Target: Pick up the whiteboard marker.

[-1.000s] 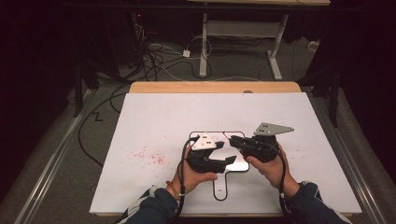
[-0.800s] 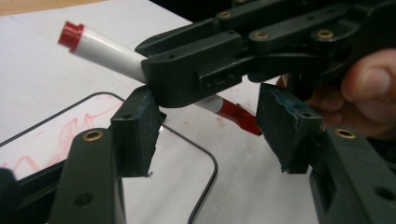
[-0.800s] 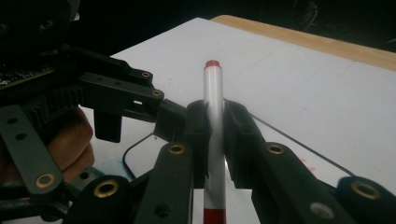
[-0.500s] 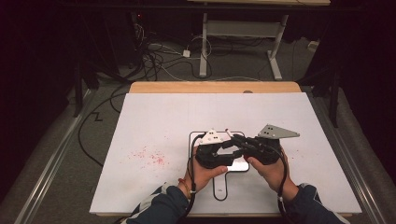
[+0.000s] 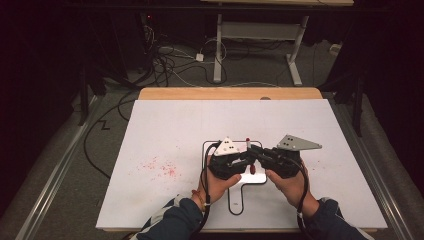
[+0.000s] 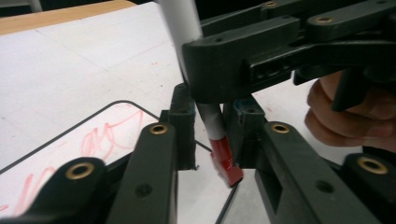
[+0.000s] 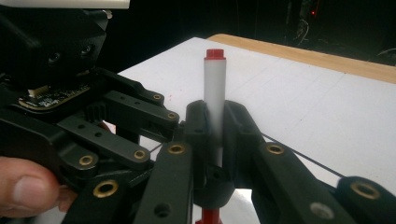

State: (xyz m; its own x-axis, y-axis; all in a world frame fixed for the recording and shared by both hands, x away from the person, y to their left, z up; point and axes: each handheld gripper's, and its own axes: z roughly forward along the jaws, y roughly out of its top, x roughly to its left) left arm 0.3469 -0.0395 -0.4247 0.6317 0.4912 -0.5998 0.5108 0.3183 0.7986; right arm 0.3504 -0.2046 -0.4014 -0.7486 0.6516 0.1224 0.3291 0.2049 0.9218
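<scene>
A white marker [image 7: 215, 93] with red ends stands upright in my right gripper [image 7: 215, 126], which is shut on its barrel. My left gripper [image 6: 212, 130] faces it from the left, and its jaws have just been closing around the marker's lower part, just above the red cap [image 6: 225, 163]. Its pads sit against the barrel on both sides. From the high view both grippers meet nose to nose over a small whiteboard [image 5: 216, 146], with the marker's red top [image 5: 247, 142] sticking up between them. The board carries red scribbles [image 6: 105, 140].
The whiteboard lies on a large white sheet [image 5: 170, 125] that covers the wooden table [image 5: 230, 93]. Faint red specks [image 5: 161, 167] mark the sheet to the left of the hands. Cables and a desk frame [image 5: 220, 45] stand on the floor beyond the table.
My left gripper has slid right to meet the right gripper, and its jaws have closed onto the marker's lower end. The right gripper has kept still with the marker.
</scene>
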